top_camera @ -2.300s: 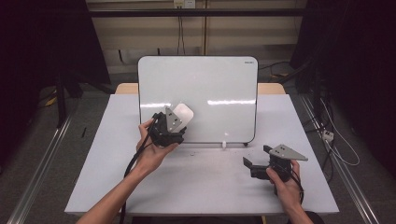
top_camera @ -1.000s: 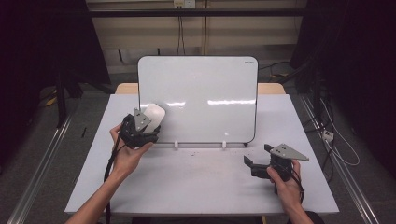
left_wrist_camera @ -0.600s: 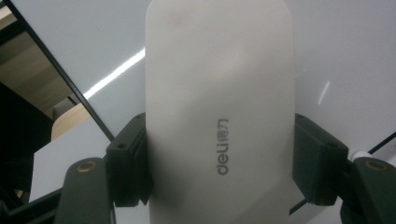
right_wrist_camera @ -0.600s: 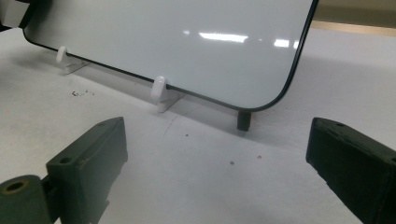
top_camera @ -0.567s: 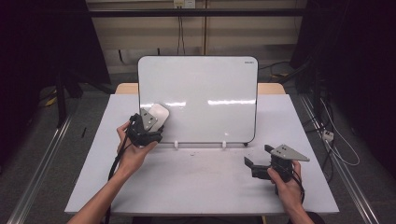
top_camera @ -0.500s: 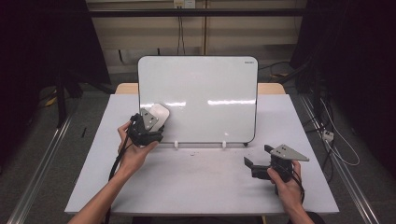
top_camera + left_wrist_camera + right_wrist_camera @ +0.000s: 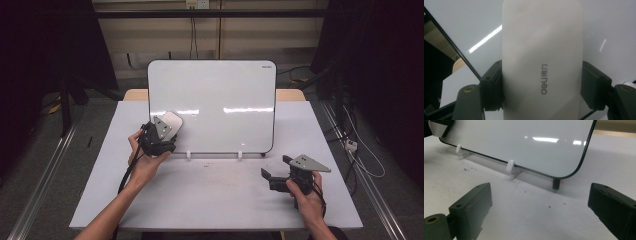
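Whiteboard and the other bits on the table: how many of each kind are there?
Whiteboard: 1
White eraser, clamped in the left gripper against the board: 1
White clip feet under the board: 2
Handheld grippers, left and right gripper: 2
Total: 6

I'm working in a lab-like recording booth: black curtains [image 7: 45,60], floor rails [image 7: 42,175], loose cables [image 7: 360,155], one bare table [image 7: 210,200].

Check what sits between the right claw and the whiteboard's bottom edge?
Bare tabletop with a few small specks, per the right gripper view. Right claw stands open and apart from the whiteboard on its white feet.
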The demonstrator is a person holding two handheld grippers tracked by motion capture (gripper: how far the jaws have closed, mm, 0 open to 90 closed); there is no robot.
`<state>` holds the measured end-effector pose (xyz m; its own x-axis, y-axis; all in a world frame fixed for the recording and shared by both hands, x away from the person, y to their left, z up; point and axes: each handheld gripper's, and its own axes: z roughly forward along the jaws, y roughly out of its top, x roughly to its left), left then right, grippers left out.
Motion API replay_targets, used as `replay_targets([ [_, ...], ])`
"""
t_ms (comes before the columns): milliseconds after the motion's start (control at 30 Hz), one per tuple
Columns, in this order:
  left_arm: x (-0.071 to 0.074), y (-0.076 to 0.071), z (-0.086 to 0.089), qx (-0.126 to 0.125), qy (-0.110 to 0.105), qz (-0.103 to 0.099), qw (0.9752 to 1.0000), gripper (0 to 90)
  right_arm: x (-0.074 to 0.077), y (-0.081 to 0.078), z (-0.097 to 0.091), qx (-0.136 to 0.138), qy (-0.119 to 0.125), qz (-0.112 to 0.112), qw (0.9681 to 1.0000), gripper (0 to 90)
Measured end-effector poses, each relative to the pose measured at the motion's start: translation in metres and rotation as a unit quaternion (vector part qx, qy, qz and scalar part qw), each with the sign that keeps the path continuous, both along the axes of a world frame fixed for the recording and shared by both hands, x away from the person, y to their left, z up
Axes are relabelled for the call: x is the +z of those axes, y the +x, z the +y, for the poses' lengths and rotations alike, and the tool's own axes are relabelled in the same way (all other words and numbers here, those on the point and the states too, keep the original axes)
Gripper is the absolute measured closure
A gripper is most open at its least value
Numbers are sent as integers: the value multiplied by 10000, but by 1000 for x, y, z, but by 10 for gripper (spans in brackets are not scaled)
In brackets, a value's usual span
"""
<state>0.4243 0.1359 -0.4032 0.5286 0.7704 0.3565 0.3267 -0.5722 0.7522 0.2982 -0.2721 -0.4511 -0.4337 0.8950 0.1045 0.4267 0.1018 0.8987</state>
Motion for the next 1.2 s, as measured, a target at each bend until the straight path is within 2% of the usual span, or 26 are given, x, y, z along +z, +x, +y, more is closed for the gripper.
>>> replay_targets([
  [67,0,-1,-1,-1,-1,-16,10000,299,0,0,0,1,5,7,10000,54],
  [133,1,0,1,2,-135,28,9999,296,0,0,0,6,4,3,10000,54],
  [267,2,1,3,-26,-220,110,9997,289,0,0,0,16,-12,25,10000,54],
  [433,4,0,9,-48,-509,245,9984,231,0,1,0,-33,-21,41,10000,54],
  [467,4,-1,10,-64,-617,311,9976,201,0,1,0,-49,-8,36,10000,54],
  [533,4,-1,11,-80,-665,347,9972,130,1,1,1,-49,-14,46,10000,54],
  [567,4,-3,13,-121,-783,347,9963,127,1,1,2,-50,-8,44,10000,54],
  [633,5,-3,14,-183,-777,327,9963,114,1,2,3,-29,-7,58,10000,54],
  [900,17,-9,20,-284,-1202,378,9916,60,0,5,2,-38,-24,79,10000,55],
  [1000,19,-15,21,-444,-1041,400,9928,47,0,4,2,-58,-11,97,9999,55],
  [1133,20,-23,25,-502,-1137,464,9912,48,0,3,2,-69,-1,68,10000,58],
  [1200,19,-28,29,-320,-1131,408,9922,49,1,2,2,-64,-7,64,10000,58],
])
